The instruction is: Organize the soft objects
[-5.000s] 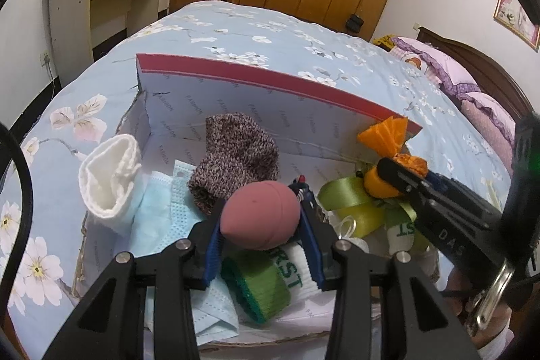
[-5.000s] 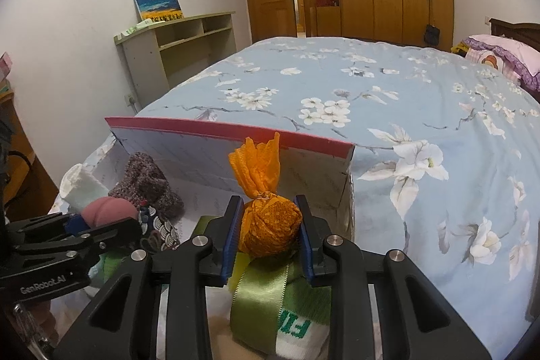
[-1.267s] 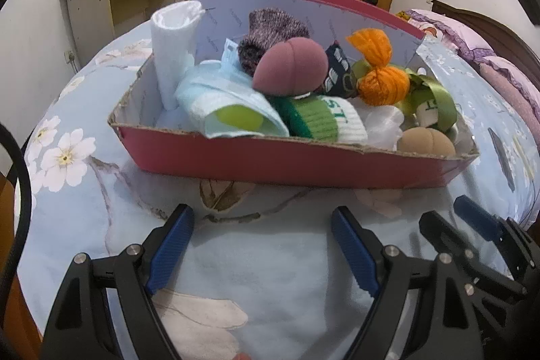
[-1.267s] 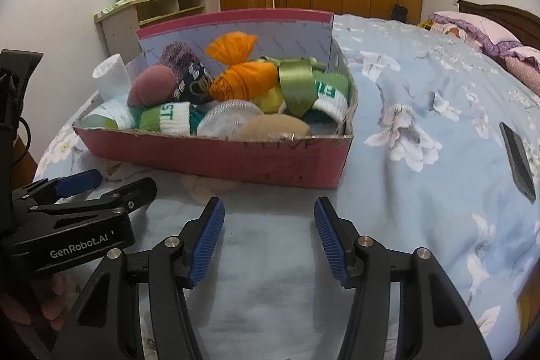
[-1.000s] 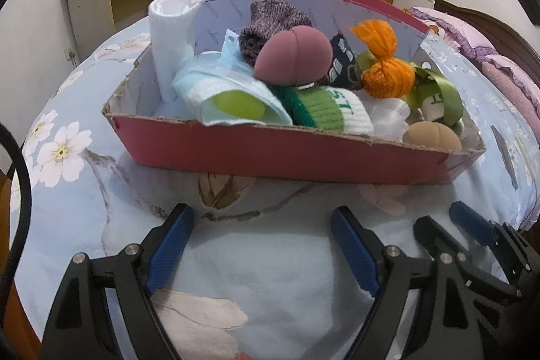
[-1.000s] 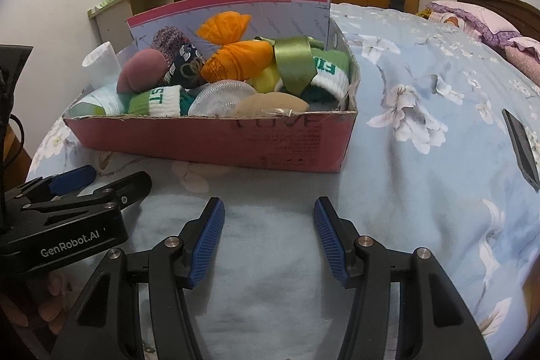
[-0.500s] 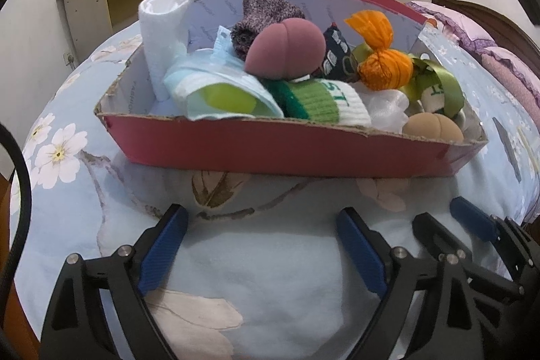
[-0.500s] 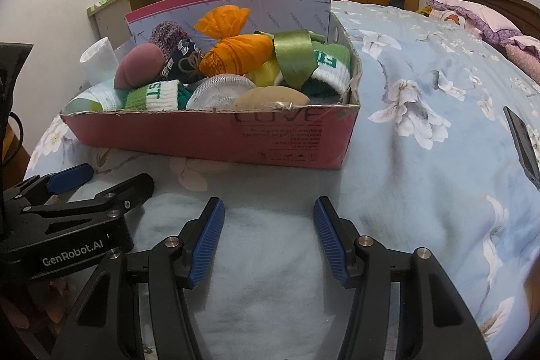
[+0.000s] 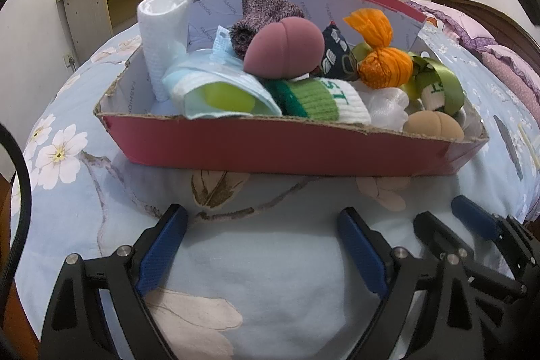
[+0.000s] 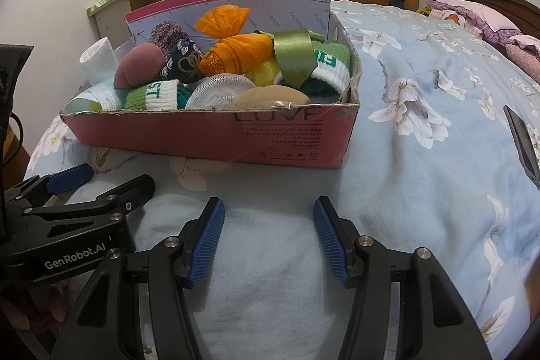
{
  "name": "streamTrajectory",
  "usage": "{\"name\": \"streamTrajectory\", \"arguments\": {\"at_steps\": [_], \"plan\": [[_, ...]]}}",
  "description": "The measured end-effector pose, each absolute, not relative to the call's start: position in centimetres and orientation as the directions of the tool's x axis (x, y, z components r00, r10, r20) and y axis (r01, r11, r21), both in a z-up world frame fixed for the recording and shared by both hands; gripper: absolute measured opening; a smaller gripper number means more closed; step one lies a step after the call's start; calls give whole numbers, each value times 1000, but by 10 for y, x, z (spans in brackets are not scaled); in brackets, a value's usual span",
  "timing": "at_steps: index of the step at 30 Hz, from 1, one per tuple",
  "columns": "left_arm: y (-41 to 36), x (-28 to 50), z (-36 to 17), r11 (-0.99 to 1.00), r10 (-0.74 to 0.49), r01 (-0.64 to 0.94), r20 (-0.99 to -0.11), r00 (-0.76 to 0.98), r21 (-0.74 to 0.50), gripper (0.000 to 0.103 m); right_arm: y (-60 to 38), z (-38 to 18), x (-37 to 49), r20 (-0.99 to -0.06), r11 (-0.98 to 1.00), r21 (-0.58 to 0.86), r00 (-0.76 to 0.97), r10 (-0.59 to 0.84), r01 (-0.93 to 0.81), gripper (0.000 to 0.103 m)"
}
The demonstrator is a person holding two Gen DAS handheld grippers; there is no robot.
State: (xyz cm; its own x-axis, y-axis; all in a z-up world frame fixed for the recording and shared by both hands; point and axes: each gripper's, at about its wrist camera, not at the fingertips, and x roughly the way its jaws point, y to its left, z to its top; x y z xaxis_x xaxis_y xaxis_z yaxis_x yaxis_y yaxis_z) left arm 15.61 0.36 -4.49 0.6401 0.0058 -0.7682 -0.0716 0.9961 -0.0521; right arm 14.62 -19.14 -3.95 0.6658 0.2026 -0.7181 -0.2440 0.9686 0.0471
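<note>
Closest to us, the left gripper (image 9: 261, 245) and the right gripper (image 10: 269, 237) hang just over the flowery bedspread (image 10: 422, 157), fingers spread wide and holding nothing. Past them sits the pink cardboard box (image 10: 216, 137), and all the soft things seem tucked in, so the job looks about done. The box says "LOVE", its inside says "FASHION", and the left gripper says "GenRobot.AI".

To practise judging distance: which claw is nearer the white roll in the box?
Left. The left claw is in front of the box's end holding the white roll; the right claw is toward the opposite end.
</note>
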Motion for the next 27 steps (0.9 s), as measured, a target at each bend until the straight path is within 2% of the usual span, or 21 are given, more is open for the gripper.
{"name": "streamTrajectory", "arguments": {"at_steps": [27], "plan": [[4, 156, -46, 996, 6, -71, -767, 641, -52, 94, -191, -40, 146, -718, 969, 47, 666, 203, -244, 57]]}}
